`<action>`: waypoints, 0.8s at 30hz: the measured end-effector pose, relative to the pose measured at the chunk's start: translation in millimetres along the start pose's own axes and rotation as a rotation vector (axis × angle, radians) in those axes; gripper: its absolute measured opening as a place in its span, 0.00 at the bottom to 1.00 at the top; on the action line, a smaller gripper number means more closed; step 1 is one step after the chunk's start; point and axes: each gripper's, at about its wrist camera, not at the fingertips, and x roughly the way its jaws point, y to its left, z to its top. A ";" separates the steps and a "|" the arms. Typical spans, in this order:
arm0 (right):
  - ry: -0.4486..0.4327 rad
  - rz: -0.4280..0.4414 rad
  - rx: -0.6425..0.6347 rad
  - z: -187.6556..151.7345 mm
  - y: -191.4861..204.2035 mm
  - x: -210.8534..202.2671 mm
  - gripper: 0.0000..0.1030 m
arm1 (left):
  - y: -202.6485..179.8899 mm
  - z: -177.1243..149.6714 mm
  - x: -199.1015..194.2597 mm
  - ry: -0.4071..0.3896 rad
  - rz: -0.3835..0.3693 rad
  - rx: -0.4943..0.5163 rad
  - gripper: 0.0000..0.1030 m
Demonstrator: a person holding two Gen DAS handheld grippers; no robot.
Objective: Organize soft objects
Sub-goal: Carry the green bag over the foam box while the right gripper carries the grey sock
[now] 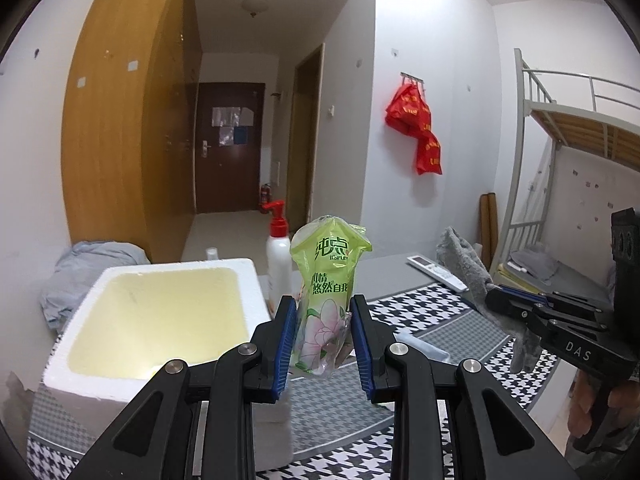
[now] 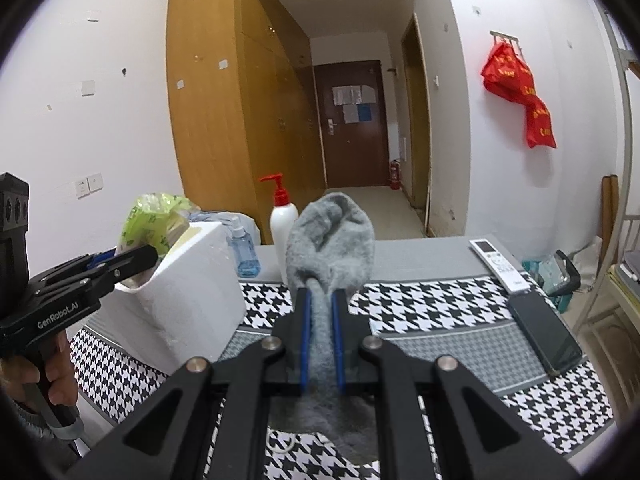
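Black linkage arms and blue-padded fingers are filling the foreground of both wrist views. Left gripper point(image 1: 323, 336) is pinching a lime-green plastic tissue pack with a pink flower print point(image 1: 326, 296), squeezing it at the waist so the upper half is bulging above the pads; the pack is hanging in the air just right of the open white foam box with a yellowish interior point(image 1: 160, 312). Right gripper point(image 2: 321, 336) is pressing its pads together on a fuzzy grey sock point(image 2: 332, 248), the toe end standing up ahead of the fingers and the rest drooping beneath them toward the black-and-white houndstooth cloth point(image 2: 440, 304). Both soft items are being carried off the surface, neither yet inside the box. Risks, as judged from here: the slick wrapper is looking prone to sliding out of the pads if the grip slackens; the sock's loose tail may be catching the box rim or dragging on the cloth. A white pump bottle with a red nozzle point(image 2: 283, 220) and a small clear blue spray bottle point(image 2: 243, 254) are standing close beside the box, so a wide swing toward it could be tipping either one. A white remote control point(image 2: 500, 266) and dark phone point(image 2: 546, 338) are lying well apart, to the right.
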 end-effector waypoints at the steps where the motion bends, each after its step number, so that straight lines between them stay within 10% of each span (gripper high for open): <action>1: -0.001 0.003 -0.003 0.1 1.3 0.3 0.12 | 1.6 0.3 -1.3 -0.004 0.004 -0.001 0.29; 24: -0.011 0.097 -0.042 18.1 28.0 25.7 0.12 | 34.6 12.5 -9.1 0.003 0.135 -0.034 0.29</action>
